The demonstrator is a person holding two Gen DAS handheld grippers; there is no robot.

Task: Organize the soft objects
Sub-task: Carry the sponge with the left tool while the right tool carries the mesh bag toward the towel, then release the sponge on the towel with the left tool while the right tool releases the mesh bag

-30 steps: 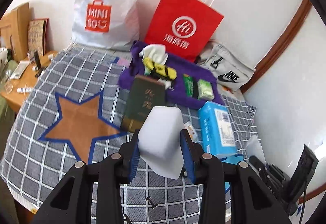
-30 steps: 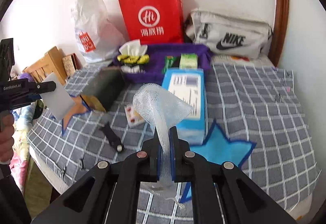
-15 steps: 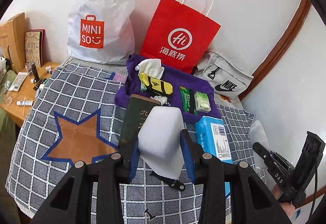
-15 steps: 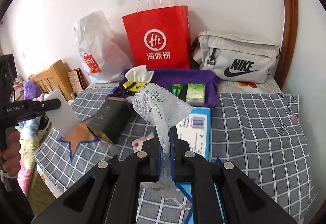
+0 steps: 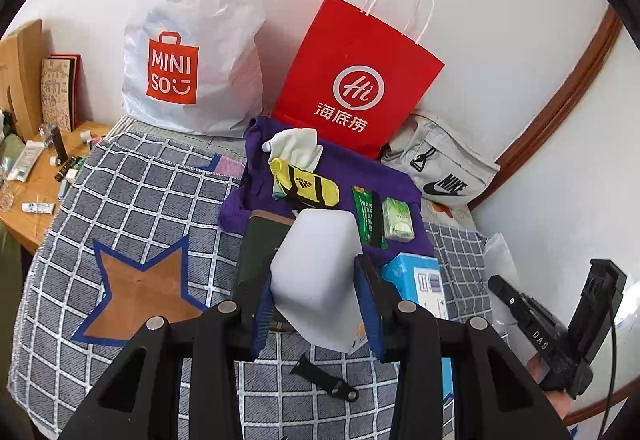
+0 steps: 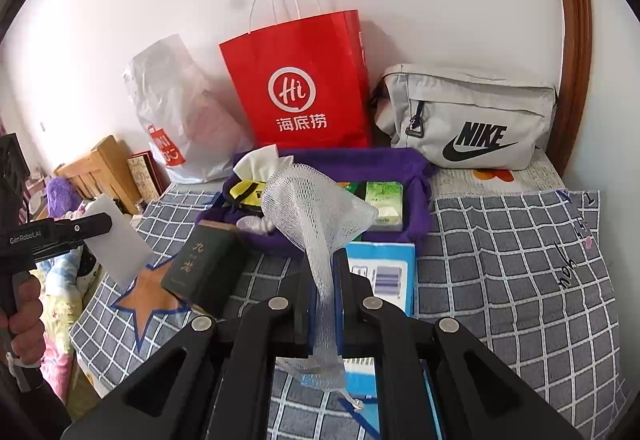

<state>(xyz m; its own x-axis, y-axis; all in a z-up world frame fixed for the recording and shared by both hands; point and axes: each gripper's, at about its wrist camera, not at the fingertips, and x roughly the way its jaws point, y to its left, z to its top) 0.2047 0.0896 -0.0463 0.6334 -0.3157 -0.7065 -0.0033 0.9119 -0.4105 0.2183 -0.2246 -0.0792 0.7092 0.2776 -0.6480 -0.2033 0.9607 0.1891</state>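
Note:
My left gripper (image 5: 318,300) is shut on a white sponge block (image 5: 316,272) and holds it above the checked bed cover; it also shows at the left of the right wrist view (image 6: 116,240). My right gripper (image 6: 325,272) is shut on a white mesh net (image 6: 316,208), held up in front of the purple cloth tray (image 6: 420,208). The tray (image 5: 256,160) holds a tissue pack, a yellow pouch (image 5: 304,186) and green packets (image 5: 396,220).
A dark green box (image 6: 208,264) and a blue box (image 6: 380,276) lie on the cover before the tray. A red paper bag (image 6: 300,88), a white Miniso bag (image 5: 192,52) and a grey Nike bag (image 6: 468,120) stand against the wall. A wooden side table (image 5: 36,192) is at left.
Both grippers have pulled back and risen, so the tray and bags sit lower and farther in view. Each still holds its object.

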